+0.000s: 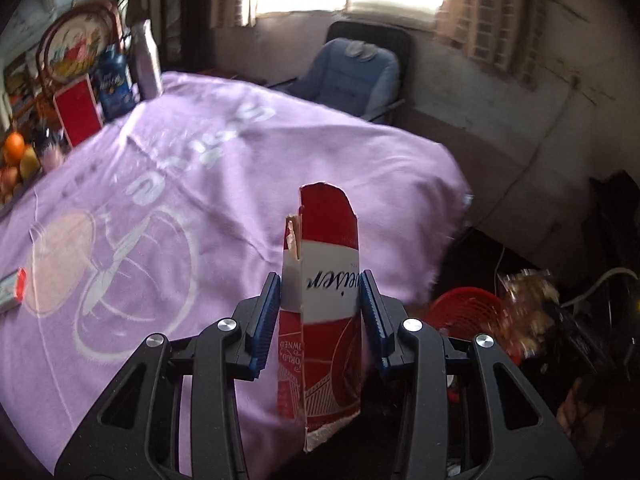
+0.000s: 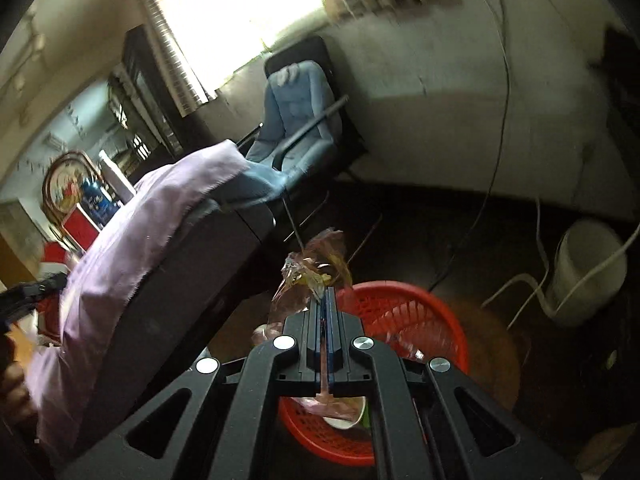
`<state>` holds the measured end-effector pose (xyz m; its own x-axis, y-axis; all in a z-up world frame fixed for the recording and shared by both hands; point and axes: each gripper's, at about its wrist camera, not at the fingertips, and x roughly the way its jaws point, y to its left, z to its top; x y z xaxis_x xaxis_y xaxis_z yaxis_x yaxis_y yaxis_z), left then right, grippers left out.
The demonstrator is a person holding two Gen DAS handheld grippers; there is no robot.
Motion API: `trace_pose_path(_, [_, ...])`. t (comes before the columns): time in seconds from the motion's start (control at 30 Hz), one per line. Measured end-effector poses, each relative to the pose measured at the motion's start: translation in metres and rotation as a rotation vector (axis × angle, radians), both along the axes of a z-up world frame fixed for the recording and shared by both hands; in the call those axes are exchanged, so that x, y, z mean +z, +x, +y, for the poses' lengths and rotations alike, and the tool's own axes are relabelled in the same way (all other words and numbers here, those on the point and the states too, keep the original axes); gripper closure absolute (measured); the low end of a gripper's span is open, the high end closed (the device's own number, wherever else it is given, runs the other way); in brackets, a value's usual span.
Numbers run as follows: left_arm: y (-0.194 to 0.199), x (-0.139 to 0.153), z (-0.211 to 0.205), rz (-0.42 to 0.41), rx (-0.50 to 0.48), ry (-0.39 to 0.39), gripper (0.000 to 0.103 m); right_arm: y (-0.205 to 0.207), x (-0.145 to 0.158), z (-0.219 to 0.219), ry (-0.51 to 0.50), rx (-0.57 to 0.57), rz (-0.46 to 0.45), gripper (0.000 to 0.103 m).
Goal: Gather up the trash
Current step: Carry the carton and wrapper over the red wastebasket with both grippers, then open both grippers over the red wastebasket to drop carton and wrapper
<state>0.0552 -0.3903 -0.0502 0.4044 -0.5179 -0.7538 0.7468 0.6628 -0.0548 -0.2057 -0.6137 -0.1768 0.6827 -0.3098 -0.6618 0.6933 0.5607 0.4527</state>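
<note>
My left gripper (image 1: 320, 292) is shut on a torn red and white cardboard carton (image 1: 324, 264), held upright above the edge of the table with the purple cloth (image 1: 168, 184). My right gripper (image 2: 327, 300) is shut on a crumpled clear plastic wrapper (image 2: 316, 268), which hangs over the red plastic basket (image 2: 416, 312) on the floor. In the left wrist view the same red basket (image 1: 468, 312) shows at the right, past the table's edge, with the blurred wrapper (image 1: 528, 308) above it. A white cup lies inside the basket (image 2: 344, 420).
A small red and white pack (image 1: 14, 288) lies on the cloth at far left. Bottles, a red box (image 1: 78, 110), a round tray and fruit (image 1: 16, 152) crowd the table's far left corner. A blue chair (image 1: 352, 72) stands beyond; a white bucket (image 2: 584, 268) and cables sit on the dark floor.
</note>
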Motion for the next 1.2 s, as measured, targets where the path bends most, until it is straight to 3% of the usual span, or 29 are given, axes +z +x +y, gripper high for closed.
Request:
trace_pose_path(0.1, [0.016,-0.007,0.003,0.044,0.036,0.000,0.063,-0.003,-0.008,-0.006,0.011,-0.015,0.007,0.099])
trace_pose_path(0.2, [0.010,0.001,0.004,0.006,0.026,-0.009,0.063,0.003,-0.011,-0.007,0.019,-0.016,0.002,0.099])
trace_pose_path(0.37, [-0.010,0.019,-0.013,-0.028,-0.055,-0.035,0.063,0.011,-0.011,-0.004,0.012,0.004,0.025,0.099])
trace_pose_path(0.5, [-0.031,0.022,-0.043,-0.005,-0.153,-0.033,0.063,0.005,-0.014,-0.007,0.024,0.003,0.051,0.098])
trace_pose_path(0.53, [-0.040,0.020,-0.054,0.003,-0.188,-0.027,0.063,0.002,-0.016,-0.008,0.043,0.007,0.048,0.091])
trace_pose_path(0.57, [-0.049,0.017,-0.064,0.009,-0.220,-0.018,0.063,-0.001,-0.017,-0.009,0.051,-0.001,0.038,0.070])
trace_pose_path(0.63, [-0.063,0.010,-0.080,0.020,-0.272,-0.002,0.063,-0.012,-0.015,-0.010,0.038,-0.039,0.028,0.049])
trace_pose_path(1.07, [-0.128,-0.060,-0.163,0.141,-0.520,0.106,0.061,-0.046,-0.019,-0.029,0.060,-0.141,-0.012,0.044])
trace_pose_path(1.13, [-0.133,-0.066,-0.168,0.151,-0.540,0.125,0.044,-0.046,-0.020,-0.029,0.065,-0.140,-0.012,0.044])
trace_pose_path(1.2, [-0.136,-0.066,-0.167,0.146,-0.539,0.125,0.033,-0.046,-0.020,-0.029,0.064,-0.139,-0.011,0.044])
